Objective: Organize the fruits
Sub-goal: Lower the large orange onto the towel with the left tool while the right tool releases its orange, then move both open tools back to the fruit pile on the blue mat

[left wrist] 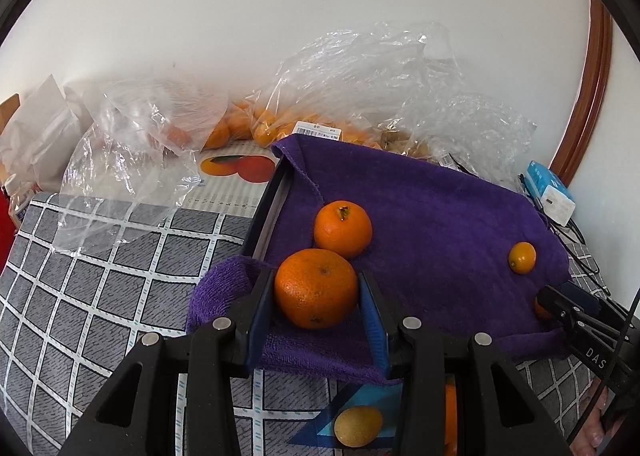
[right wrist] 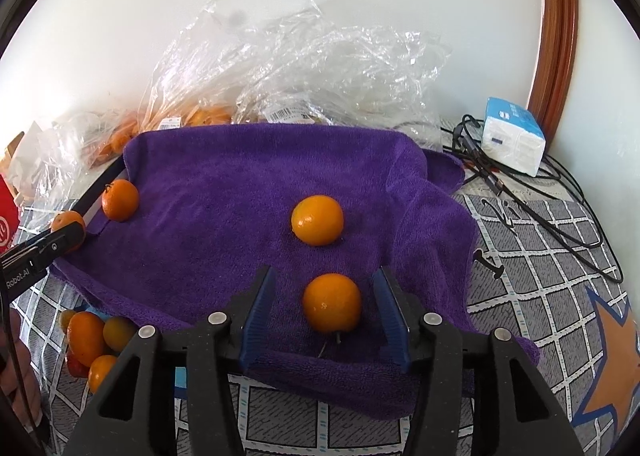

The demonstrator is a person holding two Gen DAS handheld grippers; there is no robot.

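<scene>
A purple towel (left wrist: 432,208) (right wrist: 224,192) lies over a flat box on the checked tablecloth. In the left wrist view my left gripper (left wrist: 316,288) has a large orange (left wrist: 316,288) between its blue pads, touching the left pad with a thin gap at the right. A second orange (left wrist: 343,229) sits just behind it. In the right wrist view my right gripper (right wrist: 326,302) is open around a small orange (right wrist: 332,302), with clear gaps on both sides. Another small orange (right wrist: 317,219) lies further back on the towel.
Clear plastic bags (left wrist: 360,68) (right wrist: 280,56) holding oranges stand along the wall. A fruit pile (right wrist: 94,340) lies on the cloth at lower left. A white-blue box (right wrist: 512,136) and black cables (right wrist: 532,184) sit at right. A brown curved frame (right wrist: 556,28) borders the wall.
</scene>
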